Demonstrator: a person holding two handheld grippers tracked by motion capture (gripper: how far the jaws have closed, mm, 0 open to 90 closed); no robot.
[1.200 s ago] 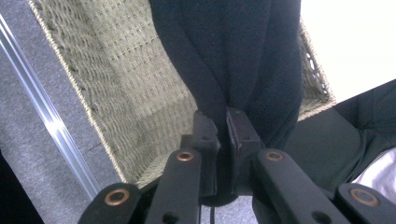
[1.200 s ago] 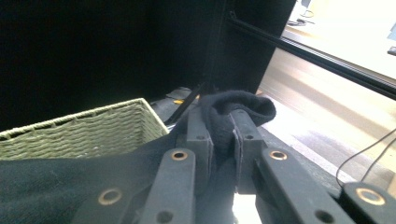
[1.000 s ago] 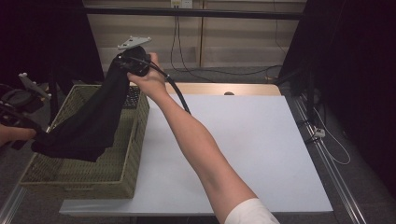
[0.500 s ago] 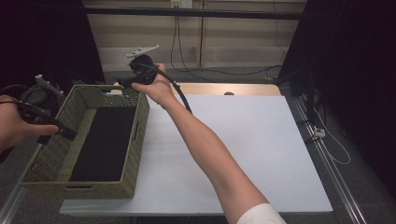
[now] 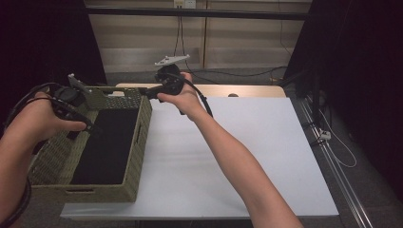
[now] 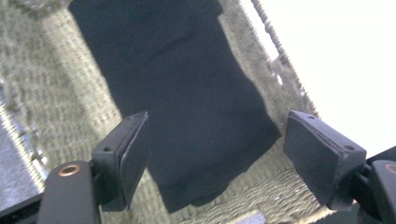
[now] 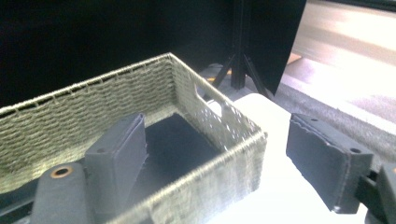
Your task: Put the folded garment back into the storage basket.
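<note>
Now dark cloth (image 5: 102,145) flat inside woven basket (image 5: 138,142), both hand-held grippers empty.

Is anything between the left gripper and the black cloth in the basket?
Nothing visible. The left gripper hangs open straight above the black cloth, which lies flat on the floor of the woven basket, with only air between them.

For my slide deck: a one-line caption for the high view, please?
Both open grippers, left and right, above a woven basket holding a black cloth.
</note>
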